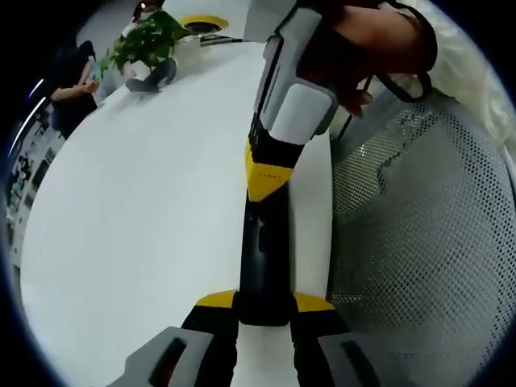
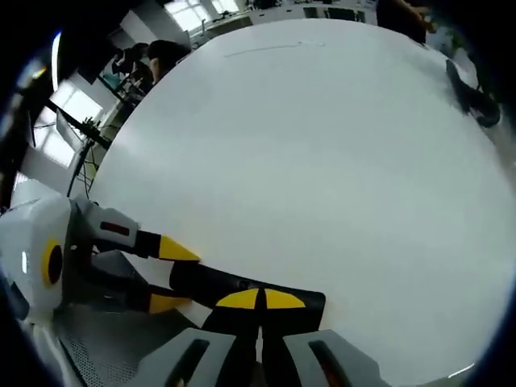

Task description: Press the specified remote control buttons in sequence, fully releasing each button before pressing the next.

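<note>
Holding position at the near edge of the white table: the left gripper, yellow-tipped jaws clenched on either side of the near end of a black remote control, gripping it. The remote lies lengthwise along the table's edge, running away from the camera.

Item, at the remote's far end in the left gripper view: the right gripper, yellow tips brought together and bearing down on the remote's top face; grey body above, a person's hand wrapped around the handle.

Item, beside the table edge: a white perforated mesh chair, just off the table's side.

Item, right gripper view: the right gripper with jaws pressed fully together, tips touching, resting on the dark remote control. The left gripper enters from the left, its yellow tips clasping the remote's other end.

Item, far side of the table in the left gripper view: a green potted plant and a dark object beside it, too small to identify. A seated person is beyond the table edge.
</note>
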A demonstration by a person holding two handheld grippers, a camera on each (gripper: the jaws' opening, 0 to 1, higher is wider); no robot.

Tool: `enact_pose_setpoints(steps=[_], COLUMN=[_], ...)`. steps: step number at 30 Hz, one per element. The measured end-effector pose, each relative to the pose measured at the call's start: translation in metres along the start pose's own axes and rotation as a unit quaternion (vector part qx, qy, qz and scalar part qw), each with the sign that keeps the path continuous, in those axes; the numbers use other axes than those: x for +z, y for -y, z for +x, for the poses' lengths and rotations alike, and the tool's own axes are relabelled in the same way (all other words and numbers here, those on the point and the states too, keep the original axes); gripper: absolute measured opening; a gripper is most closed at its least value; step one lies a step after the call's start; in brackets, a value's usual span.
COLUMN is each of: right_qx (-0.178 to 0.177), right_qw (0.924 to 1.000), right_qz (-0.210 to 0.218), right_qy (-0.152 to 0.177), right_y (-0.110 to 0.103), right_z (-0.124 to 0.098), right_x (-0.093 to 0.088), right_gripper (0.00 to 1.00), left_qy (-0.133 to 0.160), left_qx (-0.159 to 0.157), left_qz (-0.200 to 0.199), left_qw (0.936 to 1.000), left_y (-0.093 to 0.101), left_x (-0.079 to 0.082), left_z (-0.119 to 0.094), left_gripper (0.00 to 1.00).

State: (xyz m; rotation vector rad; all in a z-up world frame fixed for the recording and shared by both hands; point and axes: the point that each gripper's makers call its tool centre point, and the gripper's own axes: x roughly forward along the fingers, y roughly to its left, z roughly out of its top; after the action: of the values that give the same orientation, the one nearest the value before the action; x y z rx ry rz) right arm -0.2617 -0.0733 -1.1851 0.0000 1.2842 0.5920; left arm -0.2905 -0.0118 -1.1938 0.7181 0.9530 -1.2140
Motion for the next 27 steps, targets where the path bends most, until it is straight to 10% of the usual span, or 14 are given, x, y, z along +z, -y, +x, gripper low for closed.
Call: enact_pose_setpoints(steps=[27], right_qx=[0.005], right_qw=[0.9994], right_qz=[-0.009], right_qy=[-0.033], right_y=[-0.009], right_z=[0.0], right_x=[-0.007], right_gripper=[0.0], left_qy=[0.002], left_qx=[-0.004], left_qz=[0.0], left_qw=[1.0], left_y=[-0.001], left_x=[0.0], left_z=[0.0], left_gripper=[0.24])
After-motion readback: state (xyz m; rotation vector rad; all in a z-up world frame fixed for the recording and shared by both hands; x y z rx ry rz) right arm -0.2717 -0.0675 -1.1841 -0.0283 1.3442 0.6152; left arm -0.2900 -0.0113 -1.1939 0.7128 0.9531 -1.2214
